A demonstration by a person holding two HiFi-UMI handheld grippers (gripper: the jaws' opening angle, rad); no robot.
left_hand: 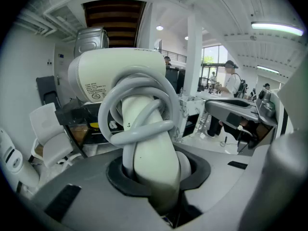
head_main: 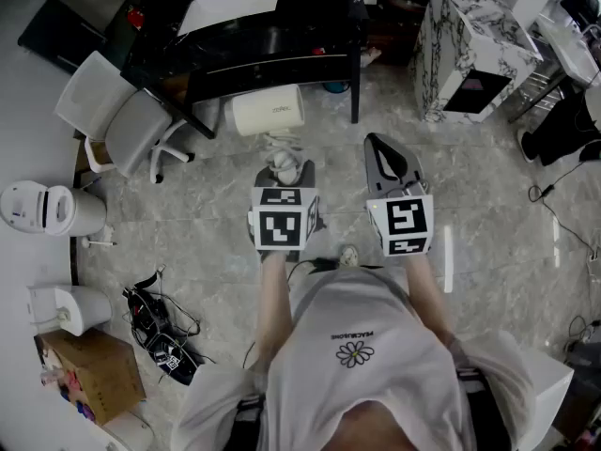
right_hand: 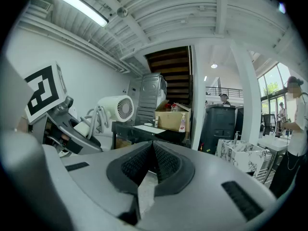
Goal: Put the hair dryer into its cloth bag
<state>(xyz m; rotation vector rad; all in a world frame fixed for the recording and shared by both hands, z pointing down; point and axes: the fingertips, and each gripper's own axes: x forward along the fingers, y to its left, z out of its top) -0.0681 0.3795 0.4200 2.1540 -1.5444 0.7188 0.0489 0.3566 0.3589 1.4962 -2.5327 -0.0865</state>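
Note:
My left gripper (head_main: 285, 171) is shut on the handle of a white hair dryer (head_main: 269, 111) and holds it in the air in front of me. In the left gripper view the dryer (left_hand: 120, 76) stands up out of the jaws (left_hand: 154, 172), with its grey cord (left_hand: 144, 105) looped round the handle. My right gripper (head_main: 379, 148) is beside it on the right, level, with its jaws closed tip to tip (right_hand: 153, 150) and nothing in them. From the right gripper view the dryer (right_hand: 115, 109) shows at the left. No cloth bag appears in any view.
A black desk (head_main: 254, 45) stands ahead, with two pale chairs (head_main: 122, 120) to its left. A marble-patterned cabinet (head_main: 470, 45) is at the far right. A tangle of cables (head_main: 160, 332), a cardboard box (head_main: 84, 369) and white appliances (head_main: 47, 209) lie at the left. People stand far off.

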